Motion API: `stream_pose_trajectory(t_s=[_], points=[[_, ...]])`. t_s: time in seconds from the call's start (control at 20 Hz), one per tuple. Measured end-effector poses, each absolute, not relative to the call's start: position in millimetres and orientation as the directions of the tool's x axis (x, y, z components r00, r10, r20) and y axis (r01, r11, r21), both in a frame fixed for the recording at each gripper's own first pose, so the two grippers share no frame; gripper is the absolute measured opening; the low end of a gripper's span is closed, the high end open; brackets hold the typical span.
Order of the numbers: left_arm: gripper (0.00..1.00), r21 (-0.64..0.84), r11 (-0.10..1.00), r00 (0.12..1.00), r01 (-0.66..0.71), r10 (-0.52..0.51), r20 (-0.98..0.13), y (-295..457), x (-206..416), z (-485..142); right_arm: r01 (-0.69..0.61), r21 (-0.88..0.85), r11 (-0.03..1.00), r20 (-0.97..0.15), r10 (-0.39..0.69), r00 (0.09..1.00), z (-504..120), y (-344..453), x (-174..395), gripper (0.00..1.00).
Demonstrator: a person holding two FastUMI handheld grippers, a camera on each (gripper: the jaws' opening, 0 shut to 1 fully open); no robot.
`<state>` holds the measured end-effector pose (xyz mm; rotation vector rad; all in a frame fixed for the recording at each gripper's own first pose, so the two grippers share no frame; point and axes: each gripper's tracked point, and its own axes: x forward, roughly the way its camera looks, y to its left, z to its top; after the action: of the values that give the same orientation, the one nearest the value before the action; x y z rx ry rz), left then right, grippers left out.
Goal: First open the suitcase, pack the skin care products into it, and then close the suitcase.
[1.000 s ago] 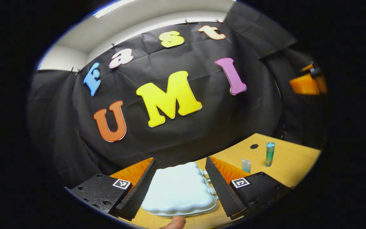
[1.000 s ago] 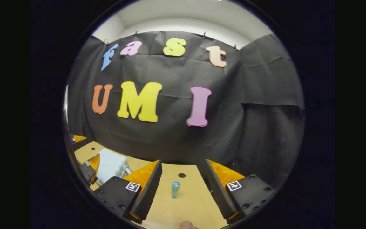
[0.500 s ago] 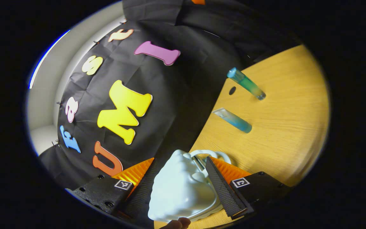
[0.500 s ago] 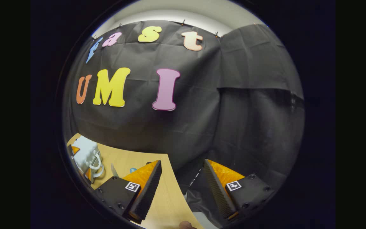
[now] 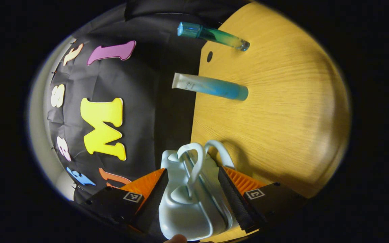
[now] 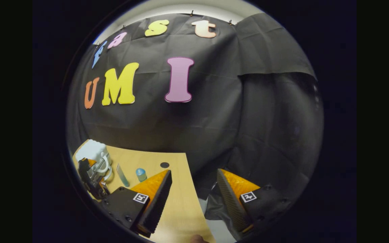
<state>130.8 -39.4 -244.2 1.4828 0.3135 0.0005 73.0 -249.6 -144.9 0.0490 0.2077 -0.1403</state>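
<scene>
Suitcase (image 5: 189,199), small, pale and glossy with lumpy moulded sides and two looped handles, sits clamped between the left gripper (image 5: 192,199) fingers at the wooden table (image 5: 282,101) edge. Right gripper (image 6: 191,199) hangs with jaws spread, empty.

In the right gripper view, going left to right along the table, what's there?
Suitcase held by the left tool → tube → bottle → hole.
</scene>
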Motion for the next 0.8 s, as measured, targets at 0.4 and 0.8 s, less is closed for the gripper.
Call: stream_pose_trajectory(t_s=[0.4, 0.8], points=[[0.16, 0.969, 0.030, 0.945, 0.244, 0.215, -0.245, -37, 144, -245, 0.071, 0.029, 0.997, -0.256, -0.061, 0.965, -165, -236, 79, 0.80], [0.03, 0.962, 0.184, 0.947, 0.201, 0.214, -0.238, -32, 140, -227, 0.028, -0.002, 1.000, -0.229, -0.028, 0.973, -140, -203, 77, 0.80]])
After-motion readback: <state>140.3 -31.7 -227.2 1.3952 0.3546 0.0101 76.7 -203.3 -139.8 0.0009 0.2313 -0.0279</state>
